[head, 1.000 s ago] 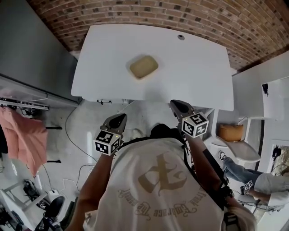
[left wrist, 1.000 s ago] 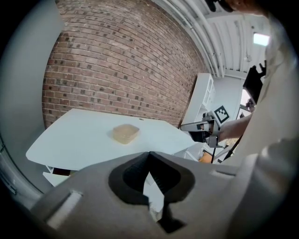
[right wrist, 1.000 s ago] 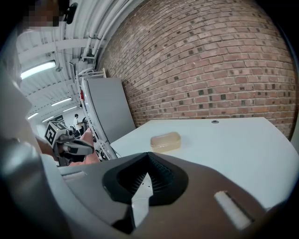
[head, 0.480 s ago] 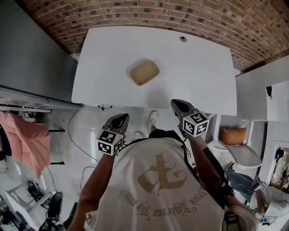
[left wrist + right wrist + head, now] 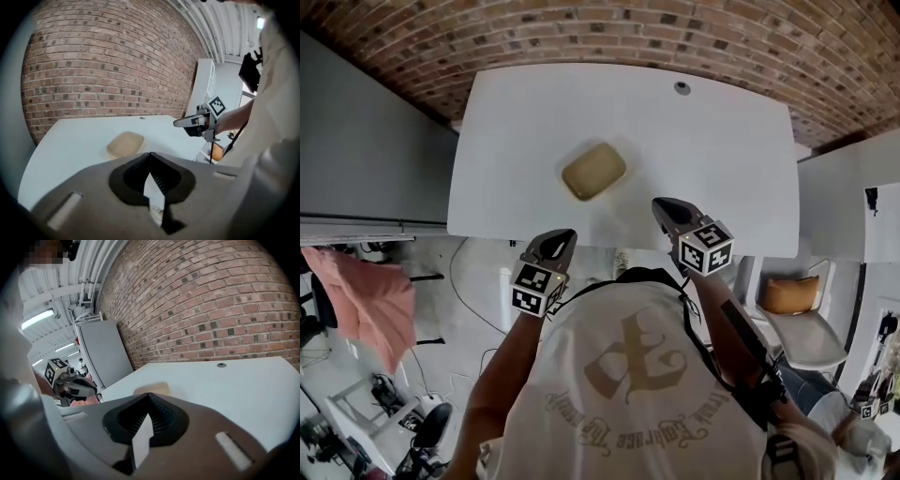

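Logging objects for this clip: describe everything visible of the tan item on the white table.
The tan item is a low, rounded-rectangular block or box, matte beige, soft-cornered. It lies flat, askew to the edges, left of centre on the white table, toward its front. Only the table touches it; the left gripper and right gripper are apart from it at the near edge.

A smooth matt white table point(image 5: 712, 141), rough brick wall point(image 5: 581, 33), matt tan block point(image 5: 593, 171).

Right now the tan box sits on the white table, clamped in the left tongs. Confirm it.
Not clamped: the head view shows the left tongs holding nothing, well apart from the tan box, which does sit on the white table.
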Available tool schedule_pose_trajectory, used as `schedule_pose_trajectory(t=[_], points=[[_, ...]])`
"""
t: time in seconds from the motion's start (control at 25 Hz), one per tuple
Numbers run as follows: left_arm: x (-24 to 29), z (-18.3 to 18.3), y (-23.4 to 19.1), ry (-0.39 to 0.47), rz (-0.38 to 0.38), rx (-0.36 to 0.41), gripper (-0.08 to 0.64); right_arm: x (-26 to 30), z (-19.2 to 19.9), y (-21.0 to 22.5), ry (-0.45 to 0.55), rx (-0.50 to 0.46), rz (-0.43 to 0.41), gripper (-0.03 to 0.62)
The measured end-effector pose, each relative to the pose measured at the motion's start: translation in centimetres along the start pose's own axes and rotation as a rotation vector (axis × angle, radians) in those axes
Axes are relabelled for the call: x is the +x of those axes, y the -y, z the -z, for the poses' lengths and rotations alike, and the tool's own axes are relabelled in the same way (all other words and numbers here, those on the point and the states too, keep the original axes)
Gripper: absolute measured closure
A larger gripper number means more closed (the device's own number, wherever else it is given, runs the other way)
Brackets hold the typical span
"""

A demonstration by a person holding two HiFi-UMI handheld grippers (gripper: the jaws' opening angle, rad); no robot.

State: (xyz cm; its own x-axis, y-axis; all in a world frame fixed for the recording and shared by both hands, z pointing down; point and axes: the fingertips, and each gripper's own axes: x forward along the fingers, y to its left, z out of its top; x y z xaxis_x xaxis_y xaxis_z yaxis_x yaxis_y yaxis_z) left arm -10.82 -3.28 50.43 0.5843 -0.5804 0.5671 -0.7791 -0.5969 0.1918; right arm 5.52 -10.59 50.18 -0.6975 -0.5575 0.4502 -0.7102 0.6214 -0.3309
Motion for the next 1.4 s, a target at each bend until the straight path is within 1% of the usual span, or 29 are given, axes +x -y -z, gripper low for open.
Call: schedule_pose_trajectory(t=[0.12,0.36,0.48,0.64,0.84,0.96,1.04,1.28,1.4], points=[[2.1,-0.9,-0.3,-0.044,-0.010,0.019,0.555,0.8,-0.3,1.7,-0.003,0.016,-0.017,0.584],[5.7,-2.1,-0.2,-0.121,-0.005,0.035,0.555,2.1,-0.7,4.1,-0.015,0.036,-0.064,0.584],[7.3,-2.1,-0.3,-0.168,-0.012,0.054,0.555,2.8,-0.8,5.0,-0.011,0.047,-0.089,0.584],[9.5,-2.2,-0.4,-0.208,-0.036,0.085,0.555,3.8,-0.7,6.4,-0.014,0.043,-0.120,0.584],[10.8,-1.7,-0.5,-0.271,-0.033,0.117,0.555,4.8,-1.0,6.4,-0.018,0.045,-0.149,0.584],[12.1,-1.4,-0.7,-0.296,-0.031,0.112,0.555,5.1,-1.0,6.8,-0.019,0.041,-0.156,0.584],[12.9,-1.2,-1.1,-0.325,-0.029,0.127,0.555,5.5,-0.9,7.0,-0.019,0.048,-0.155,0.584],[14.7,-0.3,-1.4,-0.418,-0.021,0.208,0.555,5.9,-0.1,7.2,-0.011,0.091,-0.146,0.584],[15.6,-0.6,-1.8,-0.467,-0.019,0.253,0.537,5.9,-0.3,7.9,-0.001,0.107,-0.132,0.584]])
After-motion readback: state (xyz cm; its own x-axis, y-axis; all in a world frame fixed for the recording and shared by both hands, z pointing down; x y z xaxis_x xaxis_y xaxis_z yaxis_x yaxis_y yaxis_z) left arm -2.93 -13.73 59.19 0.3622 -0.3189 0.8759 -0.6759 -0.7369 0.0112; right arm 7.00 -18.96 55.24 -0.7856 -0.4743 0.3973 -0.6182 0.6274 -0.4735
